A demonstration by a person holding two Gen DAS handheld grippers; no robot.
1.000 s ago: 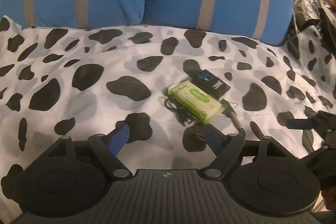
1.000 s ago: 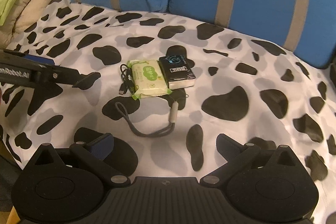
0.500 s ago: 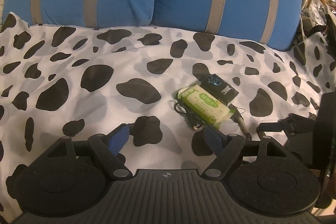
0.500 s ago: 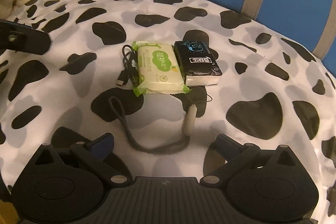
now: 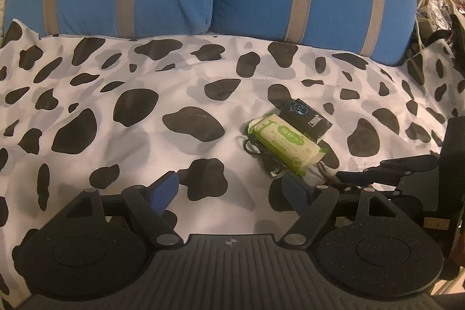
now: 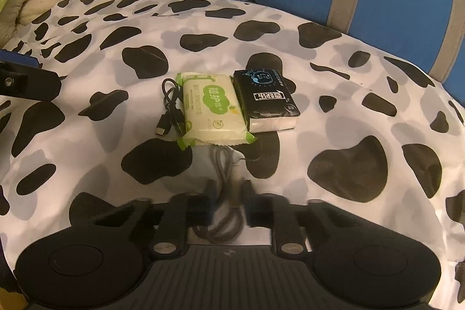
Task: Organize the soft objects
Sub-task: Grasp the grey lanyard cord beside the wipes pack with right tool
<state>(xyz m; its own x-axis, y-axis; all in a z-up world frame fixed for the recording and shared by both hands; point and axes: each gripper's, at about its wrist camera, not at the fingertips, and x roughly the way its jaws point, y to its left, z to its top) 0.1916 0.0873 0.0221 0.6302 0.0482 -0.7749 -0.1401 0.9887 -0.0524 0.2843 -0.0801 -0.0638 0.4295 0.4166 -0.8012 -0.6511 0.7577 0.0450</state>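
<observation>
Below the green wipes pack (image 6: pixel 210 109): grey braided cord loop (image 6: pixel 223 164), limp, light; right claw (image 6: pixel 228 189) just closing, apparently pinching its doubled strands; left claw (image 5: pixel 229 188) open, empty.

Left tongs (image 5: pixel 229 188) gape; right tongs (image 6: pixel 228 193) have just pinched together.

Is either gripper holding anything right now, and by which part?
The right gripper, whose jaws have just been closing, pinches the grey cord loop across both strands near its middle, just below the green wipes pack. The left gripper is open, holding nothing.
</observation>
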